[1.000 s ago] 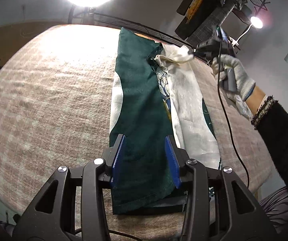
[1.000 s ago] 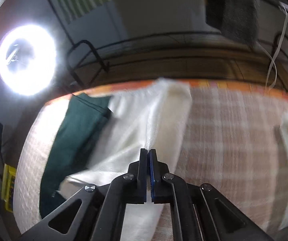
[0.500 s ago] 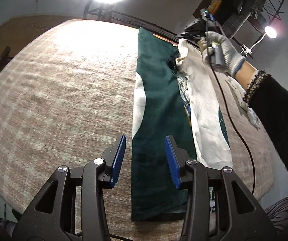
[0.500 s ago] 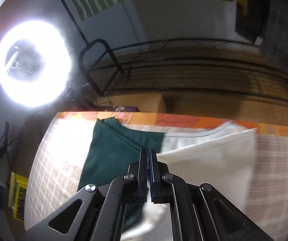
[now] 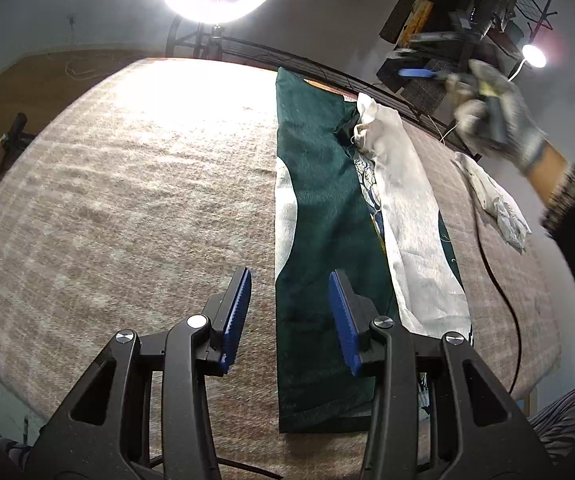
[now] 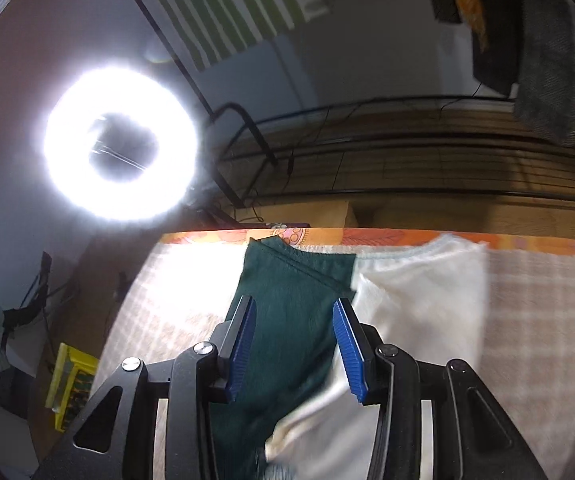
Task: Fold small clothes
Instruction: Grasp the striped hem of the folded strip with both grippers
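Opening over the garment [image 6: 287, 312], right tool [image 6: 293, 344] grips nothing; left tool [image 5: 289, 312] open, empty.

At the bottom of the frame the left gripper [image 5: 289, 316], black with 2 blue ribbed pads, stands open above the pinkish checked woven blanket [image 5: 127, 208]. A long dark green and white garment [image 5: 319, 208] lies folded in the centre. In the upper right a grey-gloved hand [image 5: 495, 120] holds the blurred right gripper [image 5: 421, 56], its jaws opening, nothing between them.
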Demonstrator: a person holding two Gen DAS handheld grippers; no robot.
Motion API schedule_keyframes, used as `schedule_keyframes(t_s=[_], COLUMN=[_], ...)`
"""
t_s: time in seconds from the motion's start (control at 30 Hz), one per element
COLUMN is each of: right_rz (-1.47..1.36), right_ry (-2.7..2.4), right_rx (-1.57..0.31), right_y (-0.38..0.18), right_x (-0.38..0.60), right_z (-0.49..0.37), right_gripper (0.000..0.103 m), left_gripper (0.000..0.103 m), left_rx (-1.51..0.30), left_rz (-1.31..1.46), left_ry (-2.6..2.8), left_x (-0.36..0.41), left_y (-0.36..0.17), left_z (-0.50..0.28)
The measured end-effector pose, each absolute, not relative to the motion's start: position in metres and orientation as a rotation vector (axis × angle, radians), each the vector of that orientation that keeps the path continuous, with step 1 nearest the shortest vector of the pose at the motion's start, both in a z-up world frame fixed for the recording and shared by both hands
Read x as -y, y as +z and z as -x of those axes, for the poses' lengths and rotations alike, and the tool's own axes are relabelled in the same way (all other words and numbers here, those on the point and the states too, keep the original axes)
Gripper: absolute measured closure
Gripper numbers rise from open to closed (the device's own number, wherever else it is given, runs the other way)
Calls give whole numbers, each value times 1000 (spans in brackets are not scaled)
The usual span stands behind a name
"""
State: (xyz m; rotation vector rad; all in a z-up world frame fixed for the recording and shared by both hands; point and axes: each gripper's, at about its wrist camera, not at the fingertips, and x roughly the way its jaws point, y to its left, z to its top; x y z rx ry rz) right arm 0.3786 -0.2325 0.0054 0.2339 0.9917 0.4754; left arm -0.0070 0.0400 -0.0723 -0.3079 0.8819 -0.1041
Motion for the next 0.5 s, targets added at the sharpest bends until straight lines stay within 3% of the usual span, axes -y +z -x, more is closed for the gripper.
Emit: schedule_keyframes(t_s=[0.27, 0.5], right_rz=[-211, -206], right_ry=[453, 436], right_rx=[-981, -1102], right_y=[49, 15], right_x=[291, 329], right_z=[-254, -129], right_gripper=[60, 59], left_gripper=[62, 62], left_rx=[-914, -1025], left_rz=[326, 395], left_ry=[-132, -168], left_x=[-44, -54], left_y=[-73, -88], left_z=[14, 16])
